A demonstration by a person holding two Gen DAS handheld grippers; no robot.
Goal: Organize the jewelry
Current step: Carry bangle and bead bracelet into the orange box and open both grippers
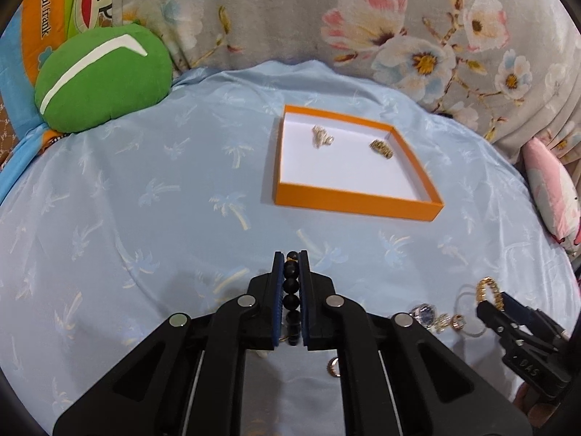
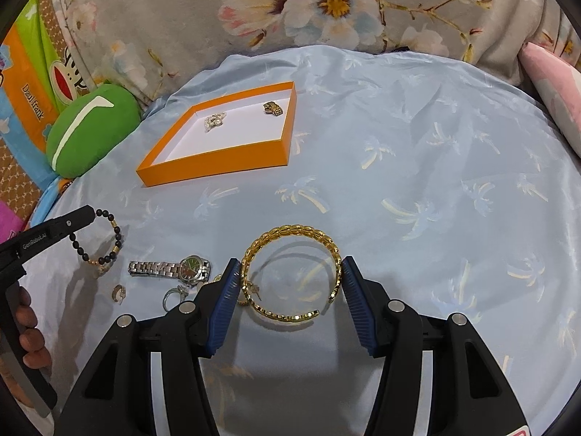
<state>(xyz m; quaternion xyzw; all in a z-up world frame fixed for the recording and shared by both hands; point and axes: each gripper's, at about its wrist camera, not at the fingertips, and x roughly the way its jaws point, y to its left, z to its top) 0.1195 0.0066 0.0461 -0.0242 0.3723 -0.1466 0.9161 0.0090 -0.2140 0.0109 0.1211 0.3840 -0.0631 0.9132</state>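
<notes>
"Daul frank" reads on the orange cushion (image 1: 43, 11), upper left. The left gripper (image 1: 290, 265) pinches a black beaded bracelet (image 1: 291, 290); the right gripper (image 2: 290, 272), half-spread, clasps a braided gold bangle (image 2: 290, 234), lower centre.

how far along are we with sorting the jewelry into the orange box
Early on. Done: two small pieces lie in the orange box. In hand: the left gripper is shut on the black bead bracelet; the right gripper grips the gold bangle. Left on the blue sheet: the silver watch and some rings.
</notes>
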